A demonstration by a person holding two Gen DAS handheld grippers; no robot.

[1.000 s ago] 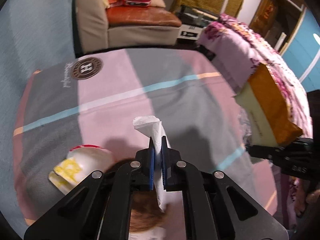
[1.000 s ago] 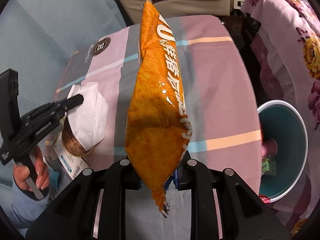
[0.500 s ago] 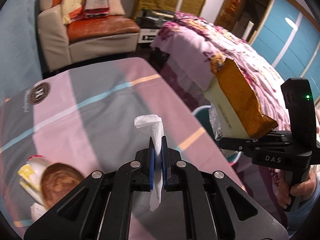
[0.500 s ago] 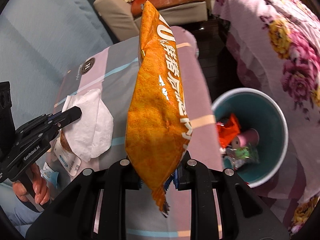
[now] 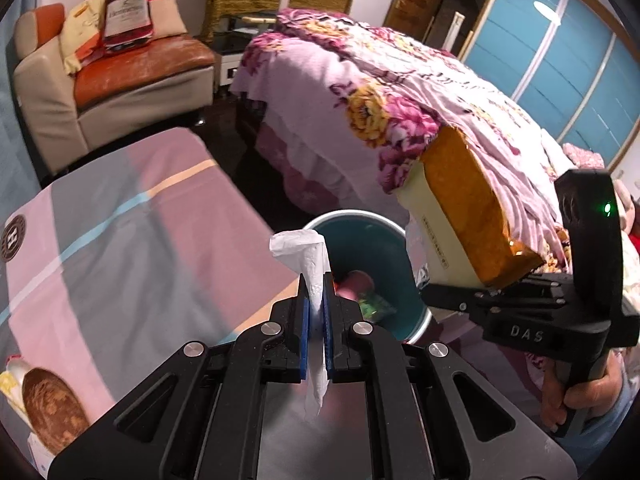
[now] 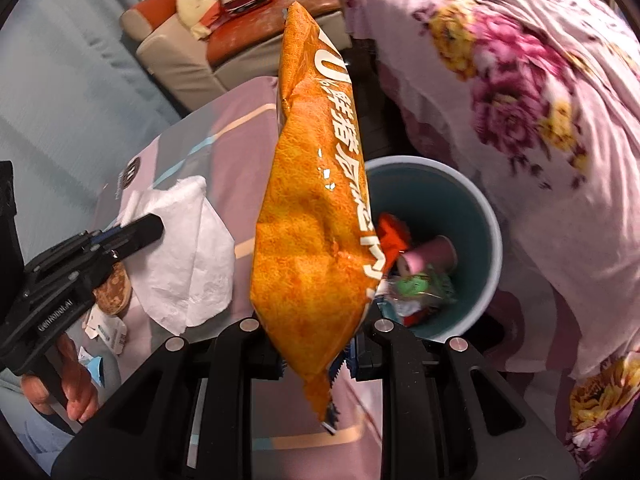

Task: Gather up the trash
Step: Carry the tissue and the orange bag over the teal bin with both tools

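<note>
Meanwhile, left gripper (image 5: 315, 306) pinches a tissue (image 5: 310, 264) and right gripper (image 6: 316, 354) clamps a chip bag (image 6: 316, 216), both above the bin (image 6: 486, 240), which already holds wrappers, beside bed (image 6: 540, 120) and table (image 5: 140, 240).

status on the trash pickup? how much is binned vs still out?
Done: the bin already holds several wrappers and a pink roll. In hand: the left gripper is shut on a tissue, the right gripper on an orange snack bag, both near the bin. Left: a round brown item and paper scraps on the table.
</note>
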